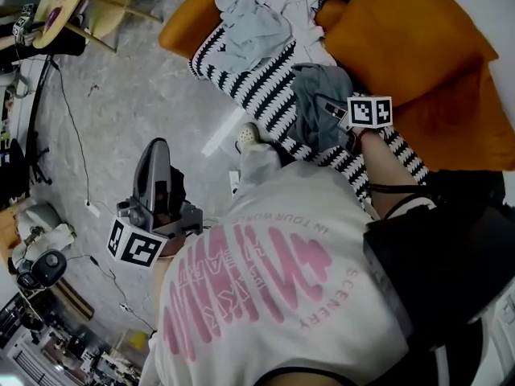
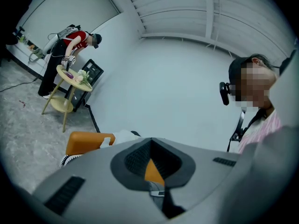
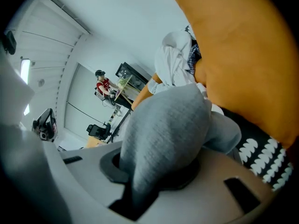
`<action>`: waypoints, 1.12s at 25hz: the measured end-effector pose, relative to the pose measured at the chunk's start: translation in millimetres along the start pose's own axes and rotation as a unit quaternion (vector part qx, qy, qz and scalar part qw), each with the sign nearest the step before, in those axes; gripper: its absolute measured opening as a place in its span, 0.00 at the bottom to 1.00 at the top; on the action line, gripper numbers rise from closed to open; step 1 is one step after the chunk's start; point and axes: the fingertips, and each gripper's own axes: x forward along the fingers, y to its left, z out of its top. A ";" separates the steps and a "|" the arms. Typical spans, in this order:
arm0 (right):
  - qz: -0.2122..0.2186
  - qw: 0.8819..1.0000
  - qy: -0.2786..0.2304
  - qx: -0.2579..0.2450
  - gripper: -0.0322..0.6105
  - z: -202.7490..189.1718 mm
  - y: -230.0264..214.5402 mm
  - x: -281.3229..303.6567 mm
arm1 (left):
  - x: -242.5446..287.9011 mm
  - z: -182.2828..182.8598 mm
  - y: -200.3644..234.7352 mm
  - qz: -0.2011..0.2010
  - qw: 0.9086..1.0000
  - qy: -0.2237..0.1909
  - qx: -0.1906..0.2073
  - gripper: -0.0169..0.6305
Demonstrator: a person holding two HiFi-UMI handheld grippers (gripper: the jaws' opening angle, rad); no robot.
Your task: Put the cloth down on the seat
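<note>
Setting down is the step in hand, as I read it. The right gripper (image 1: pixel 336 112) has its jaws clamped on a soft grey knit cloth (image 3: pixel 163 125); a thick fold of it fills the gap between the pads and bulges forward over them.

Location of cloth: in the head view its bunched free end lies on the black-and-white patterned throw (image 1: pixel 257 87) that covers the orange sofa seat (image 1: pixel 181 30), just beside the big orange cushion (image 1: pixel 418 55). Whether the pinched part also rests on the throw I cannot tell. A heap of pale garments (image 1: pixel 253 18) lies further along the seat, apart from the cloth.

The left gripper (image 1: pixel 158 155) is held off to the side over the floor, jaws drawn narrow with only a sliver between them and nothing in it. It has no part in this step.

Next move, judged: spread the right jaws enough for the thick fold to slip free, then back the gripper up and away. Risk: the knit may snag on a pad and be dragged off the seat.
</note>
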 end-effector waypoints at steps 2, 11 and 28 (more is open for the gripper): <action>-0.009 1.000 0.006 0.010 0.22 -4.9 -7.8 2.1 | 1.0 -1.9 0.3 0.002 1.000 0.000 0.001 0.04; -0.107 0.988 0.083 0.075 0.22 -61.4 -55.2 7.5 | -1.9 -12.0 7.5 0.013 1.000 -0.005 -0.015 0.04; -0.278 0.926 0.253 0.038 0.22 -110.5 -94.8 12.0 | -8.8 -35.4 12.5 0.020 0.999 0.015 -0.030 0.04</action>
